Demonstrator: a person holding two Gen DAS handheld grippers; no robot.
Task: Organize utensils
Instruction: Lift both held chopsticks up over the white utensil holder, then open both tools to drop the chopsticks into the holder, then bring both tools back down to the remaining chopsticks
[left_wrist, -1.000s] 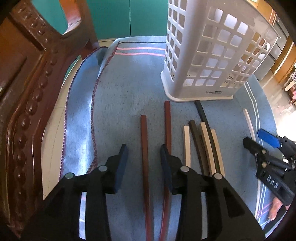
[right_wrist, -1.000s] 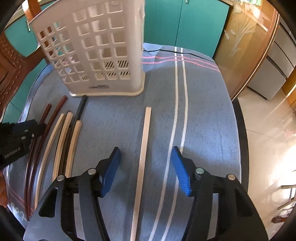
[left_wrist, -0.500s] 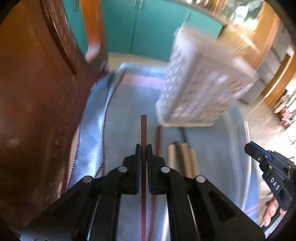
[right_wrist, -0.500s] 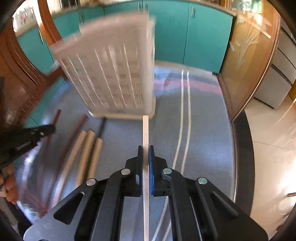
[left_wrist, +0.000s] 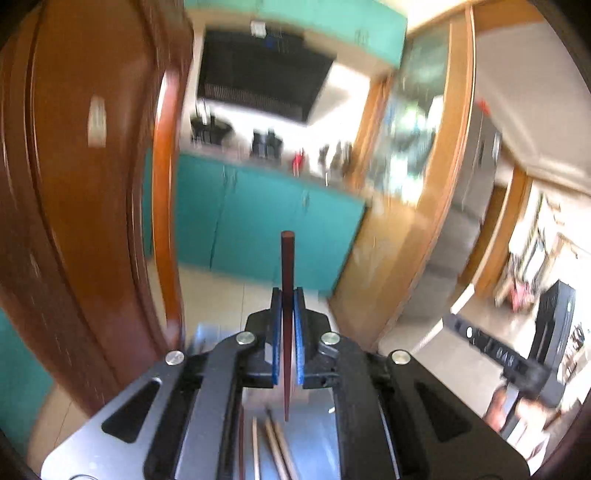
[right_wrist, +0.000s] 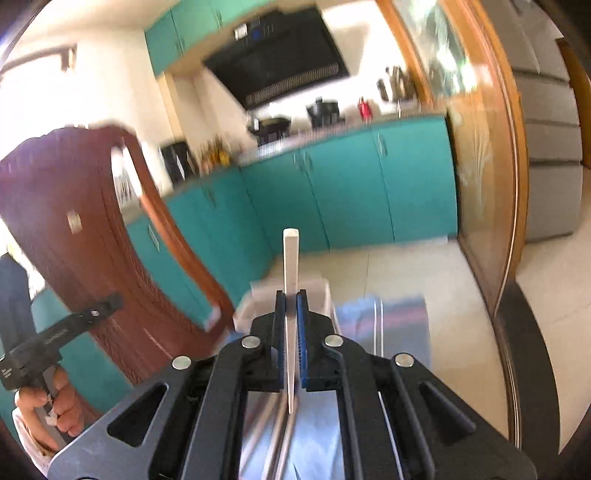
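Note:
My left gripper (left_wrist: 287, 299) is shut on a dark red-brown chopstick (left_wrist: 286, 258) and holds it upright, lifted off the table. My right gripper (right_wrist: 291, 301) is shut on a pale cream chopstick (right_wrist: 290, 254), also upright and lifted. Several other chopsticks (left_wrist: 275, 446) lie on the blue cloth below the left gripper; they also show blurred under the right gripper (right_wrist: 273, 432). The rim of the white basket (right_wrist: 317, 286) shows just beyond the right fingers. The left gripper appears at the left of the right wrist view (right_wrist: 114, 301).
A carved wooden chair back (left_wrist: 92, 184) stands close on the left; it also shows in the right wrist view (right_wrist: 85, 229). Teal cabinets (right_wrist: 351, 184) and a wood-framed glass door (right_wrist: 484, 147) lie beyond the table. The blue cloth (right_wrist: 391, 325) covers the table.
Both grippers closed on their chopsticks, then lifted and tilted them up off the cloth. The views swung from the table top to the kitchen behind it.

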